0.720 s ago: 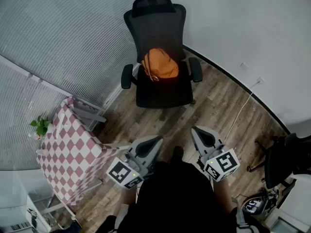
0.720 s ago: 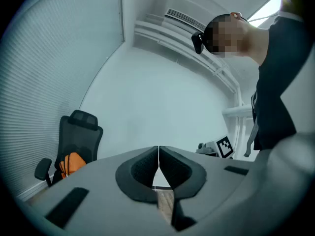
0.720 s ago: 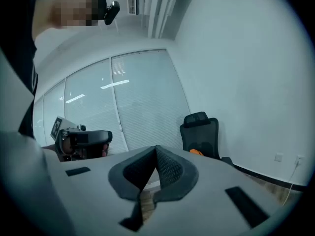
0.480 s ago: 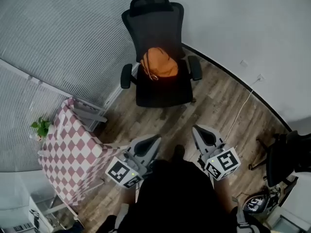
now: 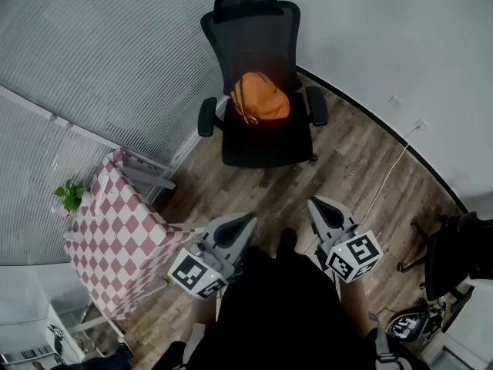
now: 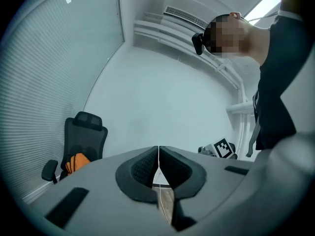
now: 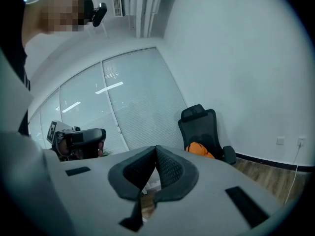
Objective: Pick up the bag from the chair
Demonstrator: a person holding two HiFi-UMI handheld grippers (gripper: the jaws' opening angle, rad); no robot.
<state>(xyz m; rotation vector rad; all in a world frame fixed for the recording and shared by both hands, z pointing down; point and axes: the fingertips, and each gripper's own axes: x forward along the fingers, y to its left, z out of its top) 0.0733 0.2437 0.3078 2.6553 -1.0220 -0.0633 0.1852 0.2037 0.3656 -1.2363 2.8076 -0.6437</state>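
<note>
The office chair (image 5: 266, 146) stands well ahead of both tools. The orange bag (image 5: 262, 99) sits at the back of its seat, leaning on the backrest between the two armrests. The left gripper (image 5: 245, 222) and the right gripper (image 5: 314, 204) are held low and close to the person's body. Each has its jaws pressed together with nothing between them.

The main risk, as I judge it, is the chair itself. A push from a gripper arriving with its jaws together could swivel it or shove it away. Its base is mostly hidden under the seat, so I cannot tell how freely it would move. The bag looks soft, so a pinch on loose fabric may slip. A dangling strap could also snag the armrest on the left gripper's side as the bag is lifted.

The floor (image 5: 347, 168) between tools and chair is wood plank. Slatted blinds (image 5: 100, 52) cover the wall off to the left gripper's side, and a plain white wall lies beyond the chair. A pink-and-white checked table (image 5: 115, 222) stands just beside the left gripper, on its outer side. A thin white cable (image 5: 385, 179) trails over the floor ahead and outward of the right gripper, where a foot could catch it. A small green plant (image 5: 71, 196) sits past the table.
</note>
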